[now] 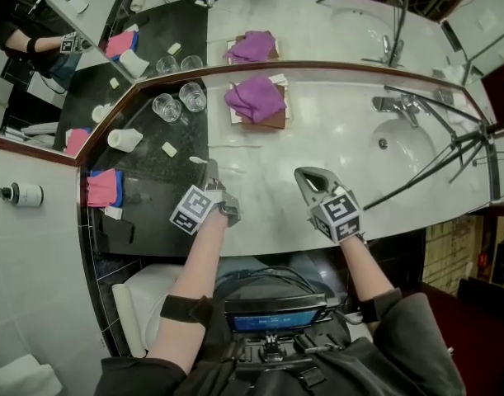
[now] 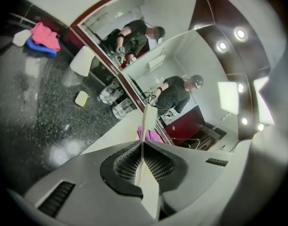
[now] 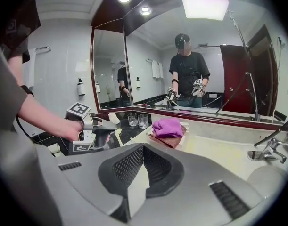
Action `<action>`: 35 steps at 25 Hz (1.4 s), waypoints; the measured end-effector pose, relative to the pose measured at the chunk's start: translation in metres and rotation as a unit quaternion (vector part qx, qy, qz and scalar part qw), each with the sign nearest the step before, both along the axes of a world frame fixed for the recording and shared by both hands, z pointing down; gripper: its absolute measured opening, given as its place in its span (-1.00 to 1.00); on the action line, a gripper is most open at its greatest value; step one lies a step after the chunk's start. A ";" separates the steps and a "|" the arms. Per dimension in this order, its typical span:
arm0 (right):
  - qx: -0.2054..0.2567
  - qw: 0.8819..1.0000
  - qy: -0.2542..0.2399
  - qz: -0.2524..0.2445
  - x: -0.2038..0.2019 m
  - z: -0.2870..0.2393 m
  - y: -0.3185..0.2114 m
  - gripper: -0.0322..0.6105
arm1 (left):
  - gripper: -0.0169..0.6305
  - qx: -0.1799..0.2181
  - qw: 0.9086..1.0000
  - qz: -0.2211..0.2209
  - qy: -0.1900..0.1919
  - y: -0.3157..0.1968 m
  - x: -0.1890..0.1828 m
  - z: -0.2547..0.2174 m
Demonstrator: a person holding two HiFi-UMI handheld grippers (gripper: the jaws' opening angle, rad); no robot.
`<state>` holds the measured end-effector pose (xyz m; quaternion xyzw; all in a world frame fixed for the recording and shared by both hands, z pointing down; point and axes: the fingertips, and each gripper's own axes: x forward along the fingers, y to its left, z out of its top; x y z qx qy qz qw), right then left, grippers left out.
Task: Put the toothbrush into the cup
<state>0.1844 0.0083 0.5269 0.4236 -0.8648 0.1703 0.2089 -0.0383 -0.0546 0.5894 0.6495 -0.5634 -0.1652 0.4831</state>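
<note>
white toothbrush clamped between the closed jaws of the left gripper, near the counter's front edge, its head pointing far toward two glass cups on the dark far-left section. the right gripper, alongside to the right, is closed on nothing; a purple cloth lies beyond.

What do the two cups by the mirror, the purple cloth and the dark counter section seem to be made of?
Cups: probably clear glass; see-through, with bright glints.
Purple cloth: soft fabric, matte, lying in folds.
Dark counter section: polished speckled stone, likely granite; it shows glossy reflections.
</note>
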 end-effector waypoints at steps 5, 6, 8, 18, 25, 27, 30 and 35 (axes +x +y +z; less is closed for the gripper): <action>-0.003 1.000 0.002 0.004 0.008 0.007 0.005 -0.84 | -0.92 -0.039 0.998 -0.035 0.044 0.006 0.009 0.033; -0.003 1.000 0.003 0.005 0.009 0.009 0.007 -0.84 | -0.92 -0.045 0.997 -0.040 0.052 0.007 0.012 0.038; -0.003 1.000 0.002 0.005 0.009 0.010 0.008 -0.84 | -0.92 -0.054 0.995 -0.050 0.066 0.007 0.016 0.047; -0.020 1.000 0.001 0.016 0.017 0.027 0.019 -0.84 | -0.92 -0.104 0.982 -0.098 0.120 0.008 0.026 0.093; -0.028 0.999 0.002 0.022 0.023 0.033 0.020 -0.84 | -0.92 -0.126 0.974 -0.130 0.134 0.009 0.018 0.115; -0.030 0.999 0.001 0.022 0.023 0.033 0.019 -0.84 | -0.91 -0.133 0.973 -0.132 0.134 0.008 0.018 0.118; -0.031 0.999 0.000 0.021 0.023 0.034 0.017 -0.84 | -0.69 -0.151 0.971 -0.130 0.133 0.009 0.020 0.123; -0.029 0.999 0.000 0.019 0.023 0.036 0.012 -0.84 | -0.40 -0.174 0.969 -0.123 0.125 0.014 0.022 0.132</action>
